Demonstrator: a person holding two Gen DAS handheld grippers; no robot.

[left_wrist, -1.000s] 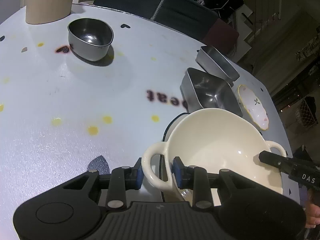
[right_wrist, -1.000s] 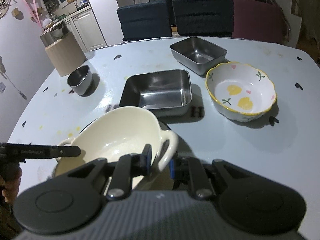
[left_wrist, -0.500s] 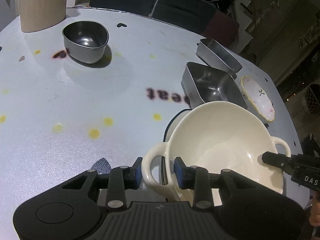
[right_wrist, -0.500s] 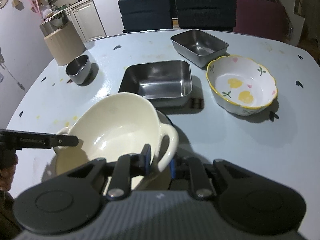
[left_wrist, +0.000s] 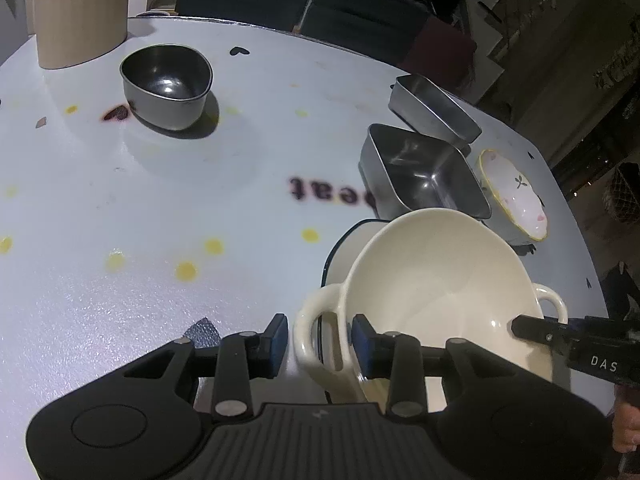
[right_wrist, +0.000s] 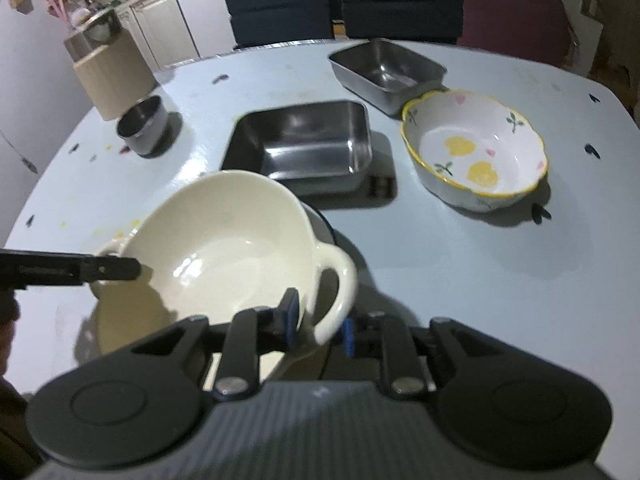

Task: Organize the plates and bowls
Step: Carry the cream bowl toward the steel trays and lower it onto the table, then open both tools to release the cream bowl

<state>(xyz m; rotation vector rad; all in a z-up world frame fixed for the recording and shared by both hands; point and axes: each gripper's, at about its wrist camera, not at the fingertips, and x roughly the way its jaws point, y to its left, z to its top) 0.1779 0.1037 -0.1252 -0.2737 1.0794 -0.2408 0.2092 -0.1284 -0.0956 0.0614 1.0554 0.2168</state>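
Note:
A cream two-handled bowl (left_wrist: 436,276) is held in the air, tilted, above a dark-rimmed white plate (left_wrist: 346,248). My left gripper (left_wrist: 318,340) is shut on its left handle (left_wrist: 316,336). My right gripper (right_wrist: 318,320) is shut on its right handle (right_wrist: 338,292). The bowl shows in the right wrist view (right_wrist: 224,240), with the plate's rim (right_wrist: 324,226) peeking out behind it. Each gripper's finger shows in the other's view.
A large steel tray (right_wrist: 304,144), a smaller steel tray (right_wrist: 386,68) and a flowered scalloped bowl (right_wrist: 474,156) stand behind. A small steel bowl (left_wrist: 166,84) and a beige canister (left_wrist: 80,12) are far left. Chairs line the far table edge.
The cream bowl has risen and tilted between both grippers, moving slightly away from the plate. Both grips stay shut on the handles.

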